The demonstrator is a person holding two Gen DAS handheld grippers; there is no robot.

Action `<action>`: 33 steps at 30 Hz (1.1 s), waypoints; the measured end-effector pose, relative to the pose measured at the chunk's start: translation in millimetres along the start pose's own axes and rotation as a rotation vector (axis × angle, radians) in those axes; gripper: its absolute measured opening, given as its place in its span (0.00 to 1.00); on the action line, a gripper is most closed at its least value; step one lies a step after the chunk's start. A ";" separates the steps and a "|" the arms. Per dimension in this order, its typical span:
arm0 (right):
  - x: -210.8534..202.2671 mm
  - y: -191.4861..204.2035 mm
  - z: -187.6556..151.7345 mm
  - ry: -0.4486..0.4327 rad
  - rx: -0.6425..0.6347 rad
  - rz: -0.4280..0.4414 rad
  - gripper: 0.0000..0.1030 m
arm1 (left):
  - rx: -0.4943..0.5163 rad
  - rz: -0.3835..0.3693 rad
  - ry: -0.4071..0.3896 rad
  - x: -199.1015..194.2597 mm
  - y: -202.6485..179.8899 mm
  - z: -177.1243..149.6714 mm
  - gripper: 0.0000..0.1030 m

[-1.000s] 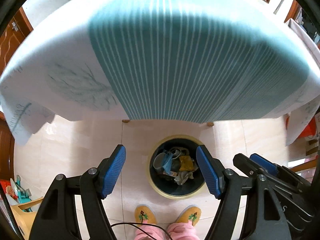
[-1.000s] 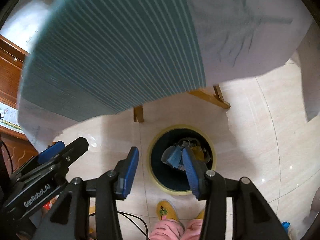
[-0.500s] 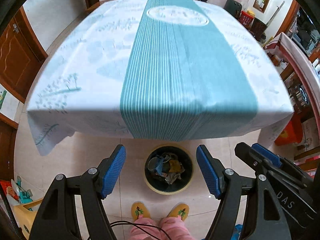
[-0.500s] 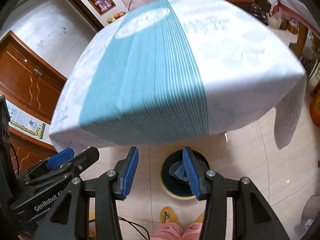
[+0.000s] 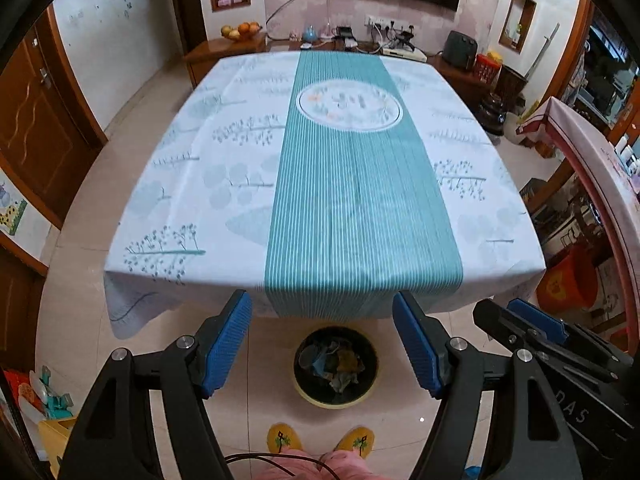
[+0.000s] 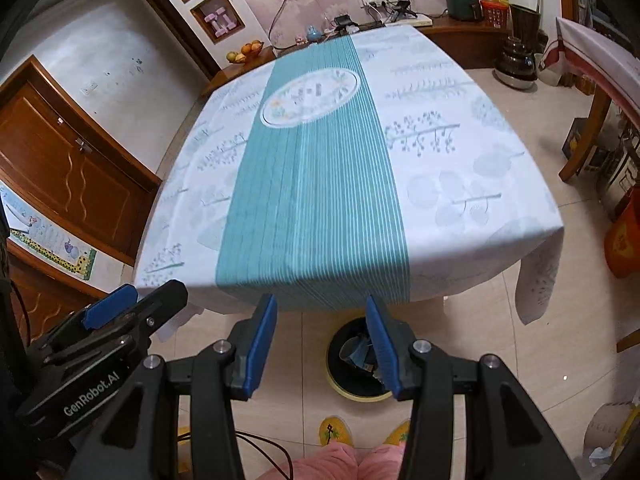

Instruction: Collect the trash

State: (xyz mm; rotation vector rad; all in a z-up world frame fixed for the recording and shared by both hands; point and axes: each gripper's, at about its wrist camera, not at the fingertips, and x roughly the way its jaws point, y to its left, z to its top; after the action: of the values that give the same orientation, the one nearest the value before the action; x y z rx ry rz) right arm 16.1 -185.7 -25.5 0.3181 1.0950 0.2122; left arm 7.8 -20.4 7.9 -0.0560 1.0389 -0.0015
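Seen from the right wrist, the left gripper (image 6: 132, 308), lettered "GenRobot.AI", sits at far left, jaws spread and empty. The right gripper (image 6: 322, 346) also gapes, empty. Below, the trash bin (image 5: 335, 366) holds crumpled trash (image 5: 334, 362) beside the tablecloth's (image 5: 328, 184) near edge.

Round dark trash bin with yellow rim (image 5: 335, 366) upright on floor, six o'clock of table; crumpled blue, yellow, grey trash (image 5: 334, 364) inside.
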 end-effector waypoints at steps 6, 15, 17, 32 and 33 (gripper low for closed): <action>-17.2 9.9 7.4 -0.036 -0.036 -0.005 0.46 | -0.002 0.010 -0.008 -12.8 -4.0 -0.1 0.69; -29.1 16.9 8.5 -0.056 -0.057 -0.010 0.46 | -0.009 0.008 -0.037 -25.5 -2.9 4.8 0.69; -31.4 17.7 8.4 -0.063 -0.059 -0.013 0.46 | -0.007 0.007 -0.038 -26.7 -4.5 4.1 0.69; -46.1 20.0 8.3 -0.096 -0.084 -0.040 0.46 | -0.009 -0.002 -0.055 -34.1 -7.3 2.5 0.69; -46.6 20.1 8.4 -0.097 -0.085 -0.041 0.46 | -0.009 -0.002 -0.056 -34.4 -7.1 2.5 0.69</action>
State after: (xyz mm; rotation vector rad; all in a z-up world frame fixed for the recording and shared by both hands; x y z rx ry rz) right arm 2.6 -183.2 24.1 0.2275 0.9925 0.2047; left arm -7.3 -26.4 39.1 -0.0654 0.9828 0.0027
